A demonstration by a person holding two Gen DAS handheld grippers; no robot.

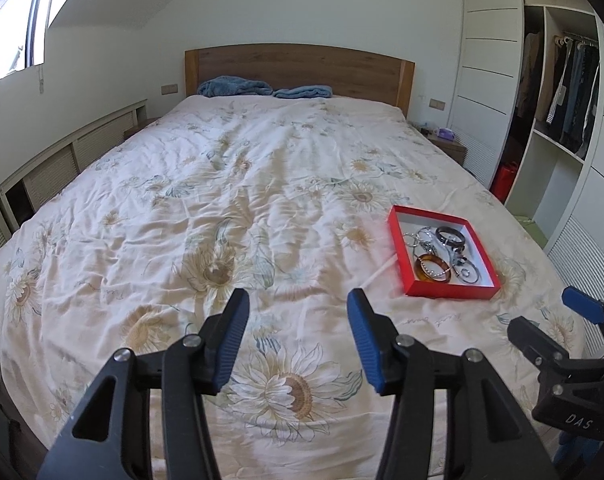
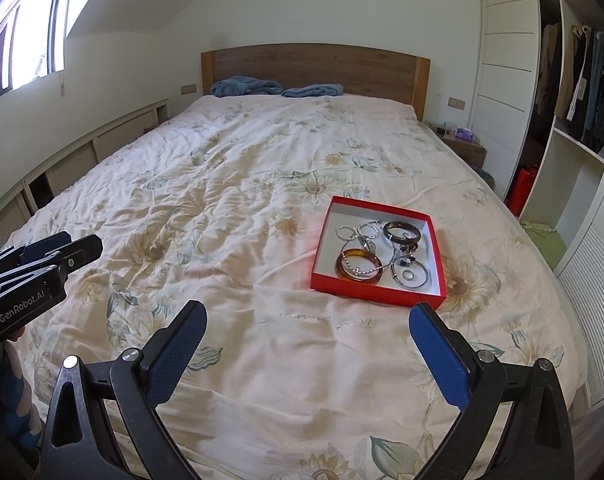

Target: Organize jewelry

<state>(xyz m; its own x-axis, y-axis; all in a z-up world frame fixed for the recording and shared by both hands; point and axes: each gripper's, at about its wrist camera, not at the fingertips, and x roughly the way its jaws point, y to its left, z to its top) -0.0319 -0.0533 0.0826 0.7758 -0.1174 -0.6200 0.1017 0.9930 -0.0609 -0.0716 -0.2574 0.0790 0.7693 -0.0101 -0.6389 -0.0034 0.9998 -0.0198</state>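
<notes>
A shallow red box (image 2: 376,293) with a white inside lies on the bed, right of centre; it also shows in the left wrist view (image 1: 446,291). In it lie an amber bangle (image 2: 358,267), a dark bangle (image 2: 402,230), silver rings and chains (image 2: 360,234) and a small ring (image 2: 407,275). The amber bangle (image 1: 433,267) shows in the left wrist view too. My right gripper (image 2: 308,322) is open and empty, above the quilt just in front of the box. My left gripper (image 1: 298,312) is open and empty, left of the box.
The bed (image 1: 222,200) has a wrinkled cream sunflower quilt. Blue pillows (image 1: 235,86) lie by the wooden headboard (image 1: 298,66). An open wardrobe (image 2: 574,92) with hanging clothes stands on the right. A low cabinet (image 1: 62,160) runs along the left wall.
</notes>
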